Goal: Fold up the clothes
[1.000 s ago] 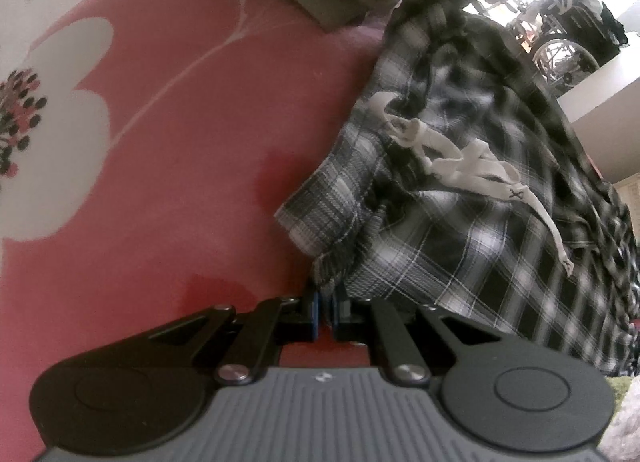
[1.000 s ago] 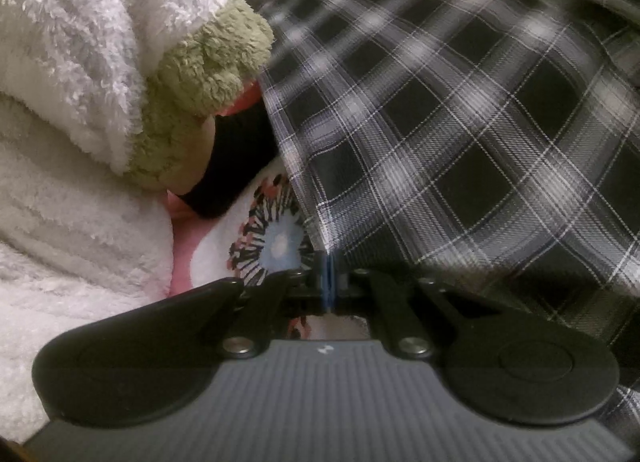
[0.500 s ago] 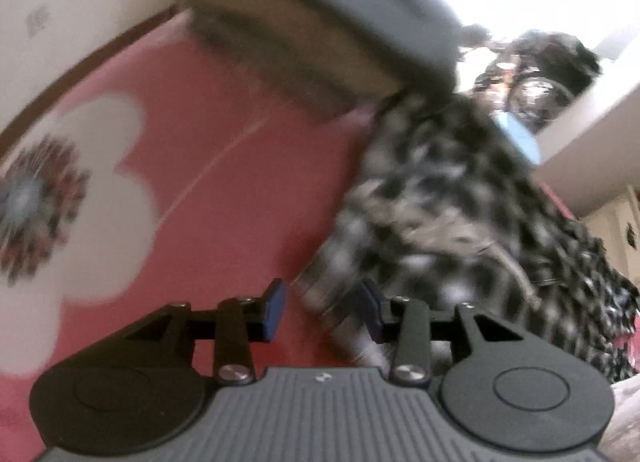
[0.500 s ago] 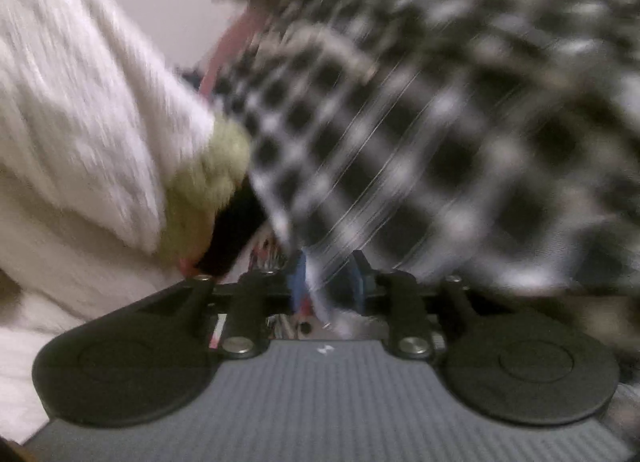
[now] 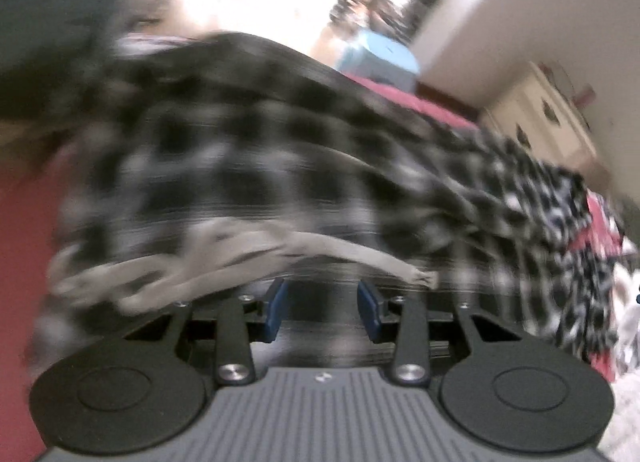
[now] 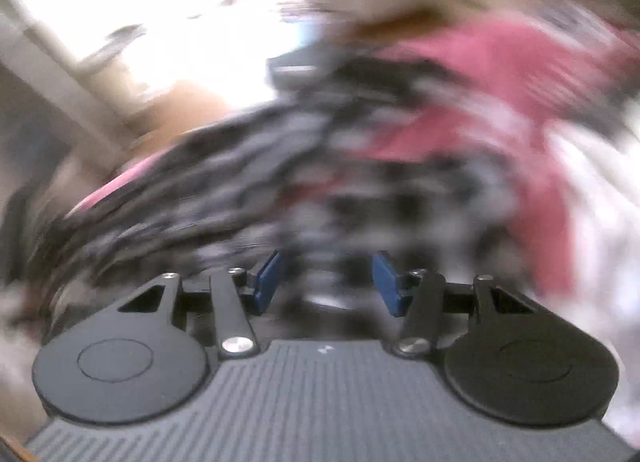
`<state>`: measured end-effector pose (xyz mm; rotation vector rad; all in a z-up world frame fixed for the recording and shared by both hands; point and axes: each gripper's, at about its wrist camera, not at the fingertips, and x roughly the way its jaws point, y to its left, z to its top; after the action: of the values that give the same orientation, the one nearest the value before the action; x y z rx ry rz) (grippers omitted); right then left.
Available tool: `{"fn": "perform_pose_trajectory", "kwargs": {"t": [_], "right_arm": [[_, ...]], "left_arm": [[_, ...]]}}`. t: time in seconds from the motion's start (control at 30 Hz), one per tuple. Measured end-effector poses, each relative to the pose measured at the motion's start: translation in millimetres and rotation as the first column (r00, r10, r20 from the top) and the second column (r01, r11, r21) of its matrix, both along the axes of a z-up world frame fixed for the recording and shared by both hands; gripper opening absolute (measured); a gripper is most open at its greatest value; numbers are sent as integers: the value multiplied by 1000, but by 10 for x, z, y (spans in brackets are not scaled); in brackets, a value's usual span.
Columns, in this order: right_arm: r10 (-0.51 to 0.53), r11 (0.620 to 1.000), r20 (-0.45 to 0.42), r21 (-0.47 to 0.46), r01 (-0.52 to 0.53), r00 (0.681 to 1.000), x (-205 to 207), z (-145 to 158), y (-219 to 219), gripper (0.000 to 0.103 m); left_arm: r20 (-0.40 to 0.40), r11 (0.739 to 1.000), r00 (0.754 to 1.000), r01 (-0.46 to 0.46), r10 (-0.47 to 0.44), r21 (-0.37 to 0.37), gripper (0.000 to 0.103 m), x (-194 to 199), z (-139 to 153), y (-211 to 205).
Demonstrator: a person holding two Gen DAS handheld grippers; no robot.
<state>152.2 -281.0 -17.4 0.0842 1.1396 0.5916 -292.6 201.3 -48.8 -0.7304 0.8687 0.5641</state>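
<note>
I see both my left claw and right claw spread apart, empty; the plaid garment mid-frame lies rumpled, unfolded.

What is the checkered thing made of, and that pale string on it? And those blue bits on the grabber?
The plaid garment looks like soft woven cloth, matte; it drapes and folds. Its drawstring seems to be flat cotton tape with a frayed end. The blue pads on the open left hand-held gripper look like rubber or plastic, but the blur leaves that open.
</note>
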Motion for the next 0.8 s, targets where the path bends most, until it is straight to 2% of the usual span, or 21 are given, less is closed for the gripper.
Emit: {"fn": "perform_pose_trajectory", "kwargs": {"t": [0.07,0.13,0.33,0.43,0.53,0.6,0.63,0.73,0.8], "right_arm": [[-189,982,-66,-29,188,980,9,-165,-308,50],[-328,945,-118,-32,326,937,-78,-331,-498,50],[-473,881,-135,-75,467,871,-69,-664,-641,50],[-541,841,-141,-98,532,829,-65,-830,-713,45],[-606,795,-145,-121,594,782,-61,-996,-784,38],[-647,762,-146,-136,633,748,-58,-1107,-832,22],[-659,752,-139,-142,643,740,-60,-1135,-843,18],[-632,772,-65,-143,619,773,-84,-1050,-797,5],[-611,785,-16,-145,603,792,-101,-994,-767,4]], "left_arm": [[-4,999,999,46,-46,2,39,193,-42,-34],[-16,997,997,81,-81,6,39,334,-77,-65],[-59,993,992,114,-115,-21,37,487,-236,-96],[-69,994,992,106,-109,-34,36,487,-312,-83],[-74,994,992,103,-105,-36,36,495,-350,-99],[-80,994,991,108,-110,-27,36,497,-353,-118],[-82,994,990,111,-113,-22,36,495,-352,-129],[-84,993,990,113,-114,-13,36,485,-355,-150],[-85,994,990,112,-112,-11,36,510,-352,-156]]}}
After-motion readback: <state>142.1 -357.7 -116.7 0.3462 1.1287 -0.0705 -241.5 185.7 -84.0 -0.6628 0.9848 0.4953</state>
